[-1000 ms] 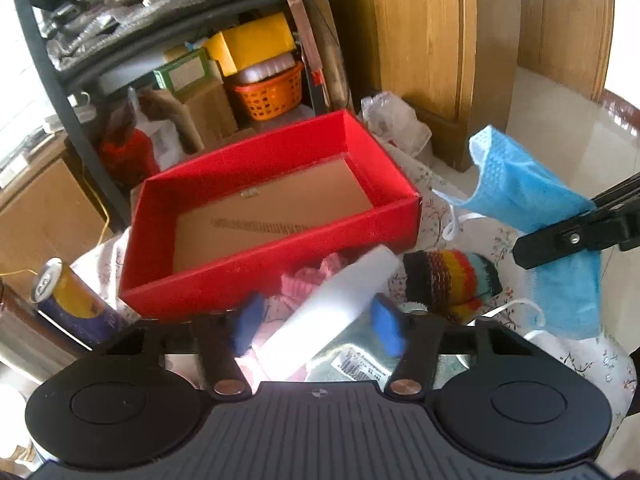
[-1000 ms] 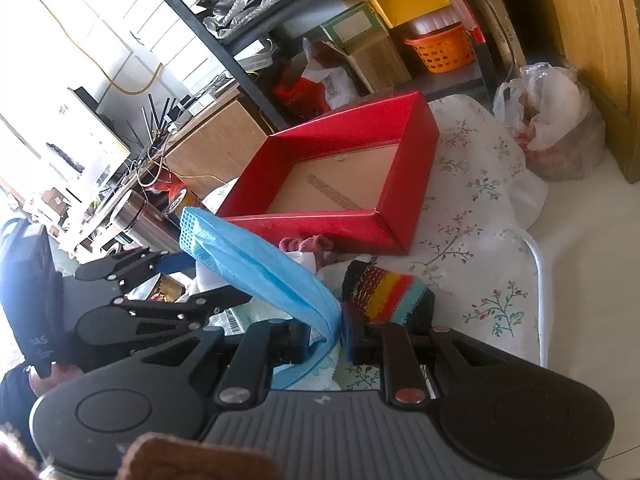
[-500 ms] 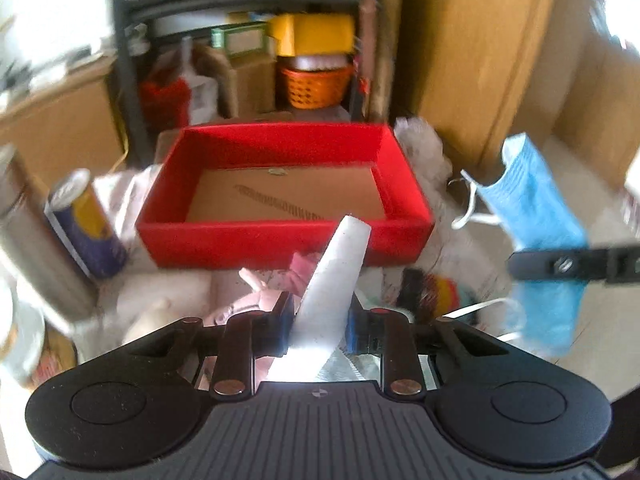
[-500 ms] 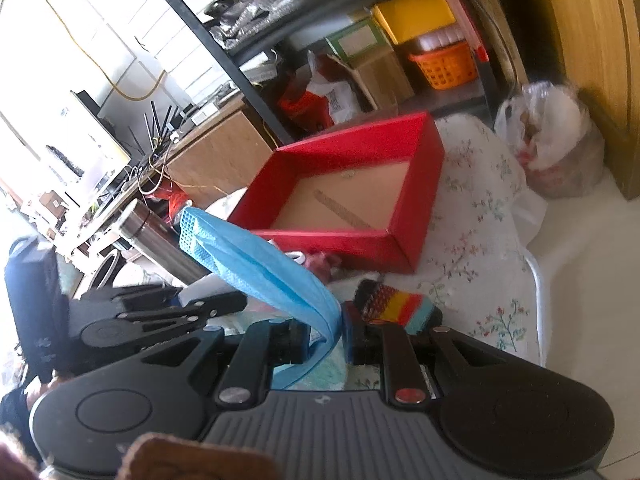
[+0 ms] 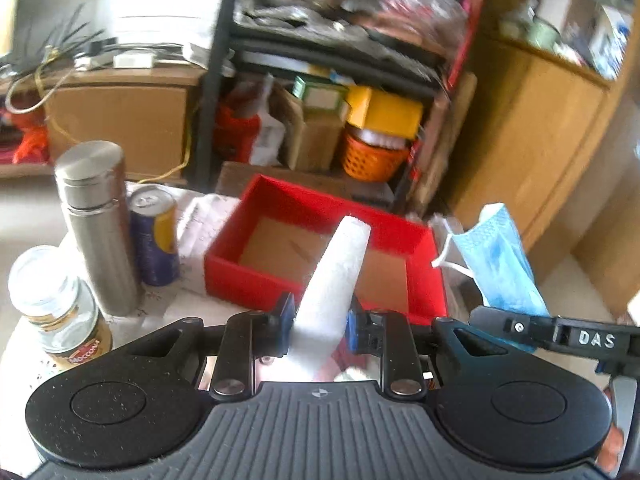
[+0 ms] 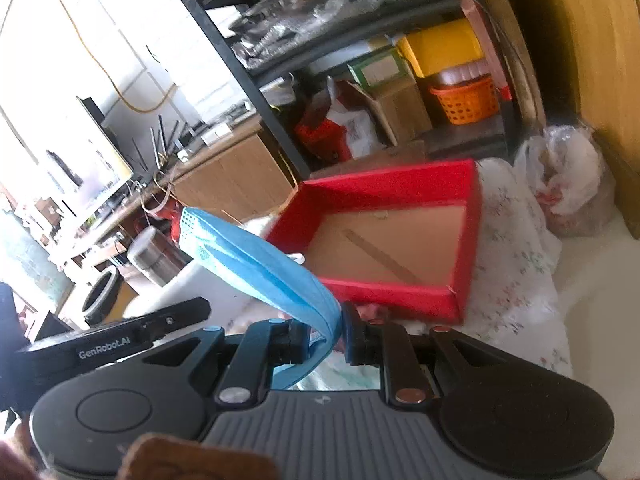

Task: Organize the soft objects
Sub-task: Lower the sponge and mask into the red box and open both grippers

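My left gripper (image 5: 319, 320) is shut on a white soft roll (image 5: 336, 276) and holds it up in front of the red open box (image 5: 240, 276), whose brown floor is bare. My right gripper (image 6: 325, 338) is shut on a blue face mask (image 6: 256, 260) that arches up to the left. The mask (image 5: 500, 260) hangs to the right of the box in the left wrist view, above the right gripper's finger (image 5: 552, 332). The red box (image 6: 466, 248) lies ahead of the right gripper on a floral cloth (image 6: 516, 264).
A steel flask (image 5: 98, 224), a blue-and-yellow can (image 5: 156, 236) and a glass jar (image 5: 56, 308) stand left of the box. A black shelf (image 5: 216, 80) full of boxes and an orange basket (image 5: 372, 156) is behind. A plastic bag (image 6: 568, 188) lies right of the box.
My left gripper closed on the white roll, lifted it off the table and swung left. The right gripper with the mask moved closer to the red box.
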The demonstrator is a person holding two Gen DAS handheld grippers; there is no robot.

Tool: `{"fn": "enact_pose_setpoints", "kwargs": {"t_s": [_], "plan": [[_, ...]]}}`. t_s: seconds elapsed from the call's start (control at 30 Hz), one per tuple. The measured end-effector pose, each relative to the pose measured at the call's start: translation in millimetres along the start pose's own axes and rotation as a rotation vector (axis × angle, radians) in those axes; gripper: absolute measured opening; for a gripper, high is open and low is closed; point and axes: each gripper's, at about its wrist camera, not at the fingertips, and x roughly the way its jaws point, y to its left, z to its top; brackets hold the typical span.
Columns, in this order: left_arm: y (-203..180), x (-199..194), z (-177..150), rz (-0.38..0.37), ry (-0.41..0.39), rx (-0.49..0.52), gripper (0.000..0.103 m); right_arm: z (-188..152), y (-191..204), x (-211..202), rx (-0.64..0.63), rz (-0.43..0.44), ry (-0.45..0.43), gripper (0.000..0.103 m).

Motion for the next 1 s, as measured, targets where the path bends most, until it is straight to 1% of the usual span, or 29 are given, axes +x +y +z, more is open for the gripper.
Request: {"fn": "enact_pose_setpoints", "kwargs": {"t_s": [0.07,0.17,0.2,0.27,0.3,0.43,0.53,0.67,1.0], "plan": [[0,-1,6,0.017,-0.003,-0.017,0.025,5,8,-4,-0.005,0.016,-0.025,0.000],[-4,-5,13,0.009,-0.054,-0.021,0.025,13,16,-11,-0.011,0.021,-0.073,0.000],[-5,-4,14,0.011,-0.067,-0.033,0.025,16,18,-13,-0.016,0.016,-0.088,0.000],[-6,3,22,-0.002,-0.057,-0.041,0.025,22,18,-13,-0.019,-0.001,-0.109,0.000],[-6,5,25,0.000,-0.067,-0.048,0.025,25,18,-12,-0.014,-0.007,-0.115,0.000],[-15,16,40,0.011,-0.102,-0.026,0.025,41,9,-2,0.005,-0.044,-0.135,0.000],[-19,25,47,0.002,-0.109,-0.034,0.025,51,3,5,0.020,-0.063,-0.144,0.000],[-26,38,51,0.045,-0.126,0.002,0.026,64,-2,15,0.015,-0.089,-0.158,0.000],[-26,74,58,0.102,-0.105,0.028,0.026,83,-14,52,0.008,-0.157,-0.139,0.000]]}}
